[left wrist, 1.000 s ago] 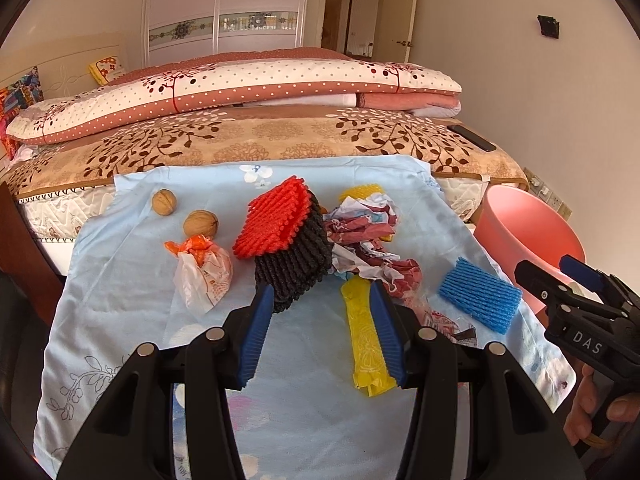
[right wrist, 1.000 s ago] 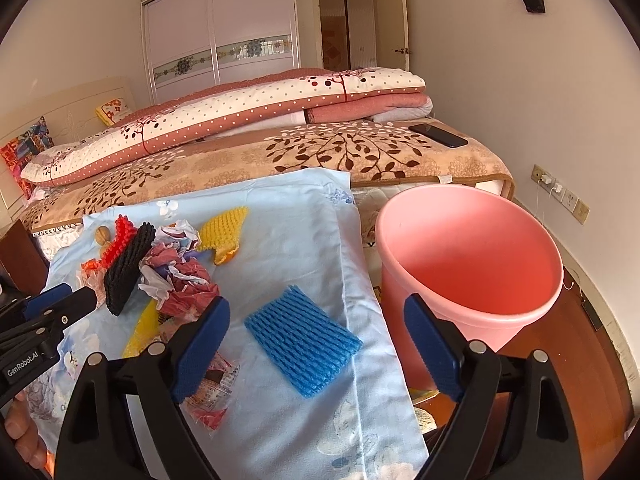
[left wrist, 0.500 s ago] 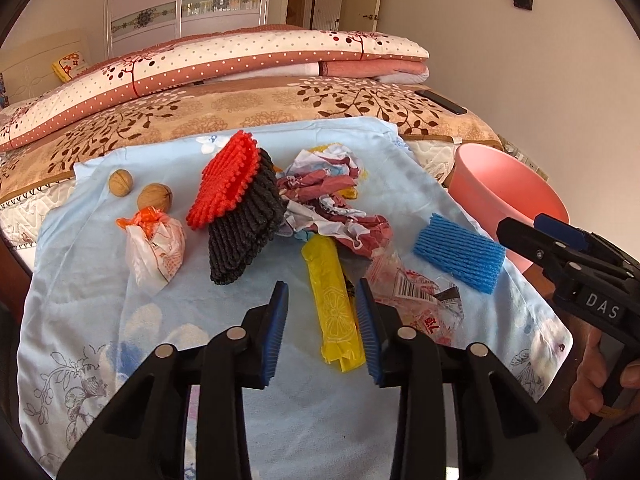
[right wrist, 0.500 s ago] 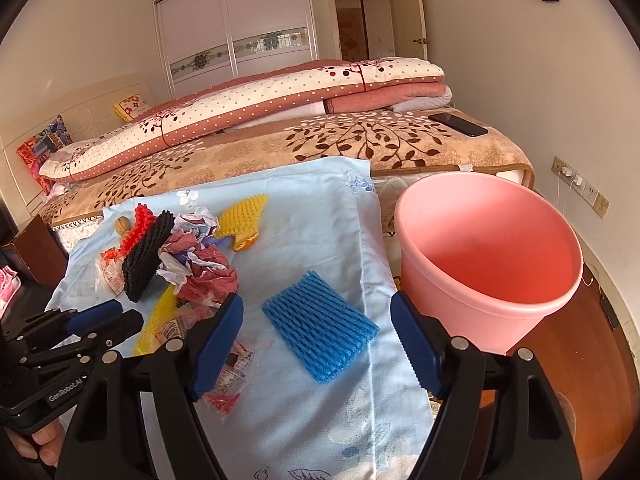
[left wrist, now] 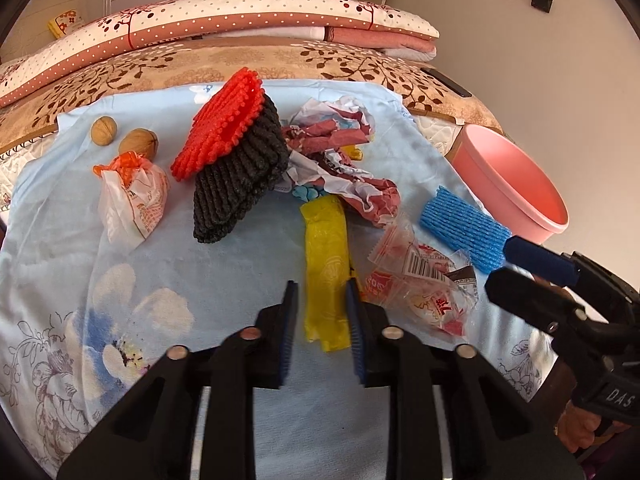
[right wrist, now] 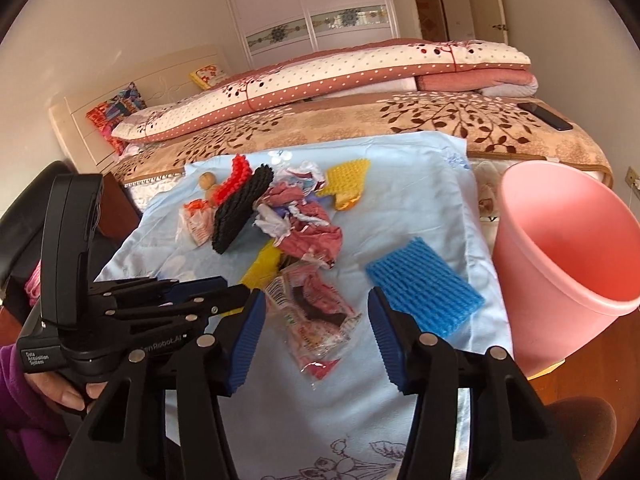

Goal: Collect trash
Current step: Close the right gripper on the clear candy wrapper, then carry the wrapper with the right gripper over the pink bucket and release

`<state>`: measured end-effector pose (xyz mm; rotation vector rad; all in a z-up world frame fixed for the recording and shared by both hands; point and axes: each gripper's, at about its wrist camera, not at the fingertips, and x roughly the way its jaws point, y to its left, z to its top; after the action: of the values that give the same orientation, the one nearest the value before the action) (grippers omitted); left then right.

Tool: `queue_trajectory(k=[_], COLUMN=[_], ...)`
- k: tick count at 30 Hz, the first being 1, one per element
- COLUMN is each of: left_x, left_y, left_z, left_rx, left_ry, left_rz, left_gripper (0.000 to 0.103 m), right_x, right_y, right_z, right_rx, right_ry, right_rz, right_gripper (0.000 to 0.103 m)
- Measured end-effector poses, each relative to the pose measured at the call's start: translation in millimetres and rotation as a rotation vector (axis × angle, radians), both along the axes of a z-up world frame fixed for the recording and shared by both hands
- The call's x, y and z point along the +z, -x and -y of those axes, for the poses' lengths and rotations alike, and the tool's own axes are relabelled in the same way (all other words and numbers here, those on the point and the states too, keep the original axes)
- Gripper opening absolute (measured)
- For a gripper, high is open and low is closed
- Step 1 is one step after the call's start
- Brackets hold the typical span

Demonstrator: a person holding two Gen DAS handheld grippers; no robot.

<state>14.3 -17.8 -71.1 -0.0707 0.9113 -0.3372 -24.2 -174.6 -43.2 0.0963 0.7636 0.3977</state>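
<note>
Dropped lower and narrowed, the left gripper (left wrist: 322, 312) now straddles the near end of the yellow bag (left wrist: 325, 268), lengthwise between its part-open jaws, ungripped

bright daylight, fisheye bending, dark corners

Your left gripper (right wrist: 240, 296) hides the yellow bag's (right wrist: 262, 266) near end; the pink bucket (right wrist: 568, 248) runs off-frame.
</note>
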Motion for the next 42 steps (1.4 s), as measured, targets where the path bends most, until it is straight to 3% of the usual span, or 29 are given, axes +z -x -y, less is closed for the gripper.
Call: queue_trajectory(k=[7, 10, 13, 14, 18, 28, 36, 42], left_x=[3.0, 4.9, 8.7, 10.2, 15.6, 42.0, 73.6, 89.2], left_y=[2.4, 3.2, 5.6, 6.4, 8.8, 15.9, 7.1, -6.2], left_z=[-0.8, -1.7, -1.8, -2.1, -2.7, 0.2, 14.6, 50.6], left_rx=[-0.005, 0.0, -0.003, -0.003, -0.008, -0.045, -0.075, -0.144], left_ry=[-0.001, -0.002, 0.002, 0.005, 0.019, 0.082, 0.107, 0.105], left_rz=[0.014, 0.022, 0.037, 0.043, 0.064, 0.15, 0.224, 0.269], left_gripper=[0.004, 0.003, 0.003, 0.003, 0.003, 0.003, 0.003, 0.003], right_x=[-13.5, -14.8, -16.4, -17.0, -12.8, 19.6, 40.7, 45.7], right_y=[-7.5, -9.0, -9.7, -10.5, -7.5, 1.9, -4.3, -16.7], right_z=[-18.0, -23.2, -23.6, -21.9, -14.3, 10.4, 54.7, 95.5], right_rx=[0.032, 0.025, 0.015, 0.019, 0.005, -0.058, -0.206, -0.329], right_ry=[0.078, 0.124, 0.156, 0.142, 0.101, 0.008, -0.02, -0.017], right_rz=[-0.047, -0.036, -0.03, -0.041, -0.036, 0.05, 0.103, 0.103], right_gripper=[0.044, 0.038, 0.021, 0.01, 0.006, 0.004, 0.004, 0.004])
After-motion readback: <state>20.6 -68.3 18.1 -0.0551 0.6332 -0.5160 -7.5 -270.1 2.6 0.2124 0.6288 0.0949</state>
